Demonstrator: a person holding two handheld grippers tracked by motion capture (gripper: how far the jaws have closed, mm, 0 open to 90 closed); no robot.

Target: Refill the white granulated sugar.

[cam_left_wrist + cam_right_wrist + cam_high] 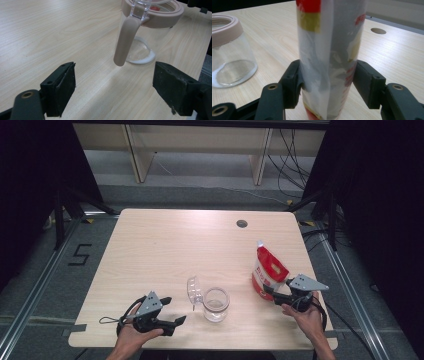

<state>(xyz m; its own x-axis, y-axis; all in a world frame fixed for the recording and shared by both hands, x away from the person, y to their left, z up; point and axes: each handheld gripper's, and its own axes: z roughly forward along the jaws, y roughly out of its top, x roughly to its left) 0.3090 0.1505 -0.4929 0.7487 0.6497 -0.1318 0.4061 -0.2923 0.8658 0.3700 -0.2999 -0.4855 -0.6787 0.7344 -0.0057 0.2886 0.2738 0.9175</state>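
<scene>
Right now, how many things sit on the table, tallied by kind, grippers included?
Clear glass jar with a pinkish-beige rim and hinged open lid: 1
Red-and-white plastic pouch standing upright: 1
Handheld black two-jaw gripper: 2, the left gripper open and holding nothing, the right gripper closed on the pouch
Total: 4

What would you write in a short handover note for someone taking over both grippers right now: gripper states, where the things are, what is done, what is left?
Left gripper: open, holding nothing, resting near the table's front edge, pointed at the glass jar.
Right gripper: closed on the lower part of the upright red-and-white pouch at the table's right side.
Jar: near front centre, hinged lid open, looks empty.
Done: lid open, pouch gripped.
Left: probably bring the pouch to the jar and tip its contents in.
</scene>
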